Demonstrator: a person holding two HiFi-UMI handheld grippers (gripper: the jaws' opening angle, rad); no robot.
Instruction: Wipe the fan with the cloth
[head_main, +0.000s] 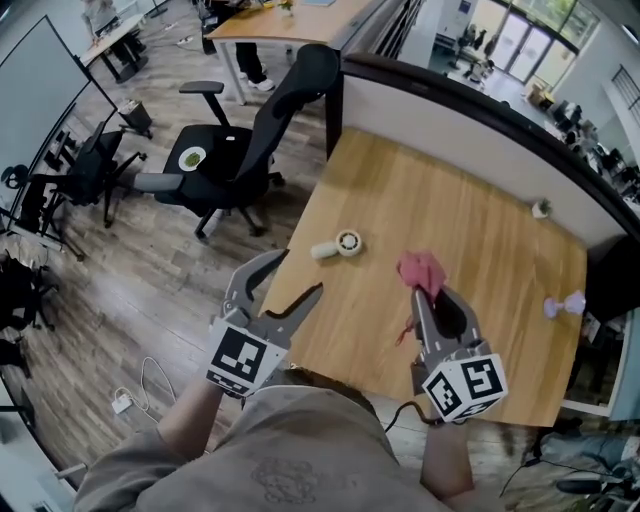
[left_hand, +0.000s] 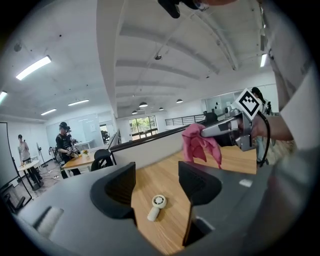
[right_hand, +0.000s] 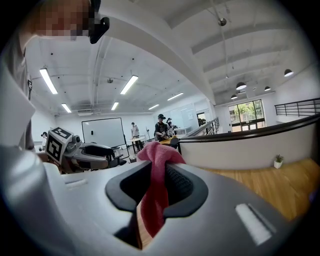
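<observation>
Two things are in play. The fan (head_main: 340, 244), small, white and probably light hard plastic, lies flat on the counter (head_main: 470, 190) and may skid, so its handle seems the safest hold. It is ahead of the left gripper (head_main: 298, 272), whose fingers are spread and empty. The right gripper (head_main: 430, 295) pinches the limp pink cloth (head_main: 422, 268) above the counter.

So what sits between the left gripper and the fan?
Nothing: only bare table top separates the open left gripper from the fan, clearest in the head view.
</observation>
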